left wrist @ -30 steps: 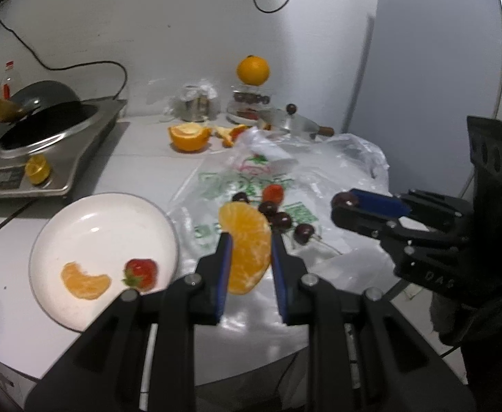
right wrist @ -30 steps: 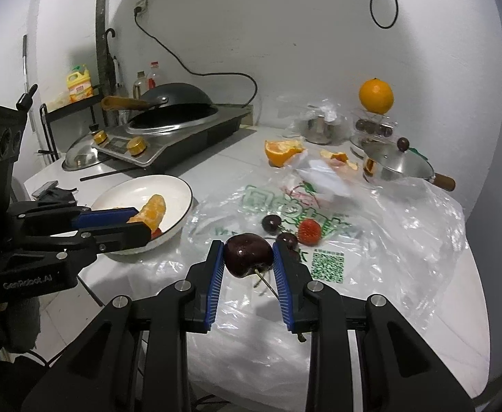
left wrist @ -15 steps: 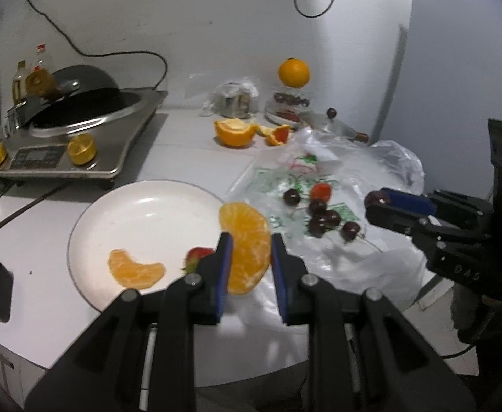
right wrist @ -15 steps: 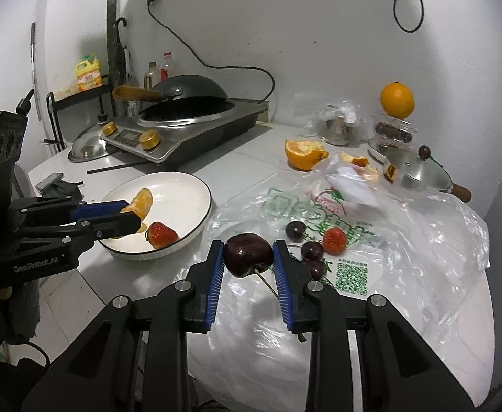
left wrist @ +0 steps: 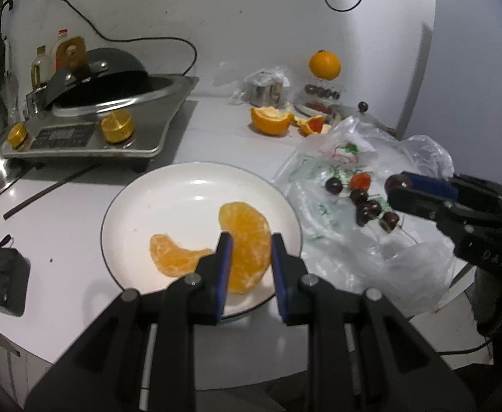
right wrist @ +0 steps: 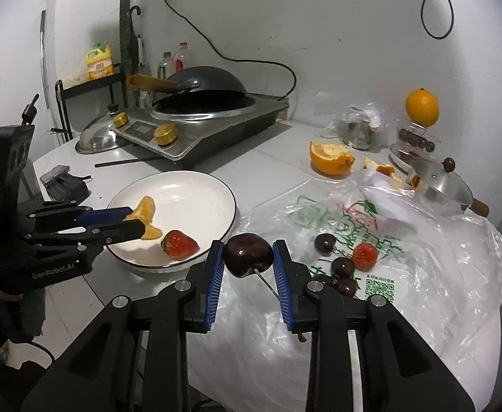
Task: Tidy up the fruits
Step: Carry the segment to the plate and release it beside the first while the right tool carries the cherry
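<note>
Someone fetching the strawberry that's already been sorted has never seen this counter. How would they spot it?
Find the white plate in front of the steel cooker. The strawberry lies at its near rim, beside an orange segment. The other strawberry sits among cherries on the plastic bag.

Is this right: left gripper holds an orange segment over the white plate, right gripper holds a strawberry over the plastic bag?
Not quite. The right gripper is shut on a dark cherry, not a strawberry, as the right wrist view shows. The strawberry lies on the white plate. The rest stands: the left gripper holds an orange segment over the plate, and the cherry is over the plastic bag.
</note>
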### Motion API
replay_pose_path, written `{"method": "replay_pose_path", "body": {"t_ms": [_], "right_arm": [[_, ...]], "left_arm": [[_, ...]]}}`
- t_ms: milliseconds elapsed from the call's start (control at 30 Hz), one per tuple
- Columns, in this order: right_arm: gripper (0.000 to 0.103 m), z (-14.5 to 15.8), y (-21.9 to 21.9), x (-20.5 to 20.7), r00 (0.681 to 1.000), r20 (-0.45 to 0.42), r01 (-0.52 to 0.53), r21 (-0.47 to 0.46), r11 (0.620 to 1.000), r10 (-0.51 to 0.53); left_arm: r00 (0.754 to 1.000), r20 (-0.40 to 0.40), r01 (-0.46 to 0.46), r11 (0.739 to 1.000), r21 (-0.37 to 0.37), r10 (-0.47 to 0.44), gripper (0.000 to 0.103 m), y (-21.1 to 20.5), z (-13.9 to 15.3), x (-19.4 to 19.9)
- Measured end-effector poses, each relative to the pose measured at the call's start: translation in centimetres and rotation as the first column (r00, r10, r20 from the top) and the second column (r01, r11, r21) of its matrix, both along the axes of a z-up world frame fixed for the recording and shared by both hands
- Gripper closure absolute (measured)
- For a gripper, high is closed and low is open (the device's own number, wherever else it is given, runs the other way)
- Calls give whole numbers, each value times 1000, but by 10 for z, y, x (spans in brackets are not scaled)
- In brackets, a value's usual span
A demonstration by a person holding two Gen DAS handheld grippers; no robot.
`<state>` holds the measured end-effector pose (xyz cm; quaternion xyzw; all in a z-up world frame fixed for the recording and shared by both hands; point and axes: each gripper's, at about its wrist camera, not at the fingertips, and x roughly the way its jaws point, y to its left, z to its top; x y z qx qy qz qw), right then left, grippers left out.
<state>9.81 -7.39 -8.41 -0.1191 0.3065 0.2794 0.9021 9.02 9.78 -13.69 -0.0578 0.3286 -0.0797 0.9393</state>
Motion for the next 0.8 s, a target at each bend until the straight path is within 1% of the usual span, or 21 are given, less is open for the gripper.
{"method": "replay_pose_path", "body": {"t_ms": [233, 333, 500, 800], "right_arm": [[72, -4, 12, 8, 1000, -11, -7, -9, 1000, 7], [72, -5, 18, 10, 1000, -14, -15, -11, 1000, 14], [72, -7, 28, 16, 999, -21, -30, -14, 999, 30], [73, -14, 47, 31, 998, -40, -55, -16, 998, 55]], "left_arm": [[1000, -15, -7, 1000, 27, 8, 80, 7, -12, 5], [999, -34, -1, 1000, 26, 2, 80, 8, -19, 8], [998, -56, 34, 999, 28, -33, 80, 1, -27, 10], [995, -91, 44, 999, 8, -44, 78, -1, -31, 17]]}}
